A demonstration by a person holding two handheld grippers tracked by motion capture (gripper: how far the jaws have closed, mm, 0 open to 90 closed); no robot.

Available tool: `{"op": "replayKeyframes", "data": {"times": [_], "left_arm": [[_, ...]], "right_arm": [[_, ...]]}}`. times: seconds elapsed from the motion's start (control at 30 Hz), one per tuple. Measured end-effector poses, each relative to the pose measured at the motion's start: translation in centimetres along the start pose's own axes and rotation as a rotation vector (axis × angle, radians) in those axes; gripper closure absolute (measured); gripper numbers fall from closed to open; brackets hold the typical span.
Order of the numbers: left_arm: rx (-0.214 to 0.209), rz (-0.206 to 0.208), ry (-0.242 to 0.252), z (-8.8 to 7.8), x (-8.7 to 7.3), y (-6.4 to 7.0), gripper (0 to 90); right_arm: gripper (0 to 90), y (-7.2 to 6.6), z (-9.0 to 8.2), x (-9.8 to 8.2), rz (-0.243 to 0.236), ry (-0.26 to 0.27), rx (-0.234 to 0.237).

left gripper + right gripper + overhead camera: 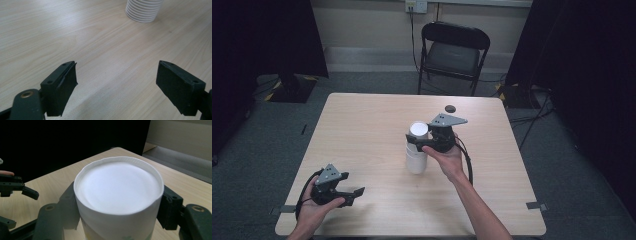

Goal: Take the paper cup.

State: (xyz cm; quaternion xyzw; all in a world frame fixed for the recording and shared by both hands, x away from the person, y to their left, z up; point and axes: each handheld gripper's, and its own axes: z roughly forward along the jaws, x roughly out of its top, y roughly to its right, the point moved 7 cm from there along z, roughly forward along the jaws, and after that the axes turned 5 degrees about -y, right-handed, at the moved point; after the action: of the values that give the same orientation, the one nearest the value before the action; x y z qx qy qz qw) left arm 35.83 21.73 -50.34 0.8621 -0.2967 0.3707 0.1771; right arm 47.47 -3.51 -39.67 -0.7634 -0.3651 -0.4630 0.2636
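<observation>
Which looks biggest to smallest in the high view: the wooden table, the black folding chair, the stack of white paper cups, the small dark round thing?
1. Light wooden table
2. Black folding chair
3. Stack of white paper cups
4. Small dark round thing

The chair stands farther back, so it looks smaller.

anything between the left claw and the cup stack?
Nothing visible. The left claw is open over bare table, with a clear run of wood up to the cup stack. The right claw already grips the top cup.

Black claws (354, 192) bear grey three-cornered plates and cables
</observation>
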Motion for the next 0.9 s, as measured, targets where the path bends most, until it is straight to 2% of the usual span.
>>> {"op": "replayKeyframes", "data": {"times": [0.37, 0.53, 0.7, 0.9], "left_arm": [[-0.008, 0.001, -0.011, 0.3, 0.0, 0.2, 16.6], [-0.007, 0.008, -0.004, 0.2, 0.0, 0.2, 16.6], [-0.012, 0.007, 0.024, 0.0, 0.2, 0.4, 17.6], [-0.014, 0.012, 0.021, 0.0, 0.2, 0.3, 18.6]], "right_arm": [[33.2, 0.0, -0.8, 1.4, 0.007, 0.031, 0.001], [33.2, -0.1, -1.0, 1.7, 0.007, 0.038, 0.002], [33.2, -0.1, -1.0, 2.2, 0.009, 0.045, 0.008], [33.2, -0.2, -1.4, 2.7, 0.007, 0.055, 0.004]]}}
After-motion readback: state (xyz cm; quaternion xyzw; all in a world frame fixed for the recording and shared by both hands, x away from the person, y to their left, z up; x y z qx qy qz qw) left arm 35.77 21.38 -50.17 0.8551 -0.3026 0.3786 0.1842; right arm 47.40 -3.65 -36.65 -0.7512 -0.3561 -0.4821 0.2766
